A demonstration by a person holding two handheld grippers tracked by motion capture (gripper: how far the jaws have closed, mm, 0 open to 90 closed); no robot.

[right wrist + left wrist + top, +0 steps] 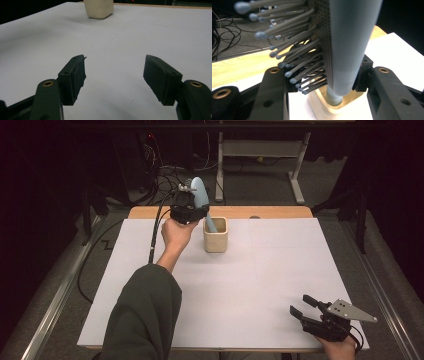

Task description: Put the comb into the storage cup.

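The left gripper is seen clamped on a pale blue hairbrush, held nearly upright at the far side of the table. The brush handle is lowered into a cream cup; bristles face away from the cup. The right gripper is rested at the near right edge, jaws apart, holding nothing. No legible writing, label or brand is observed.

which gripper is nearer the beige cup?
Left. The left gripper is just above the beige cup, shut on a blue hairbrush whose handle is inside it. The right gripper sits open at the table's near right corner.
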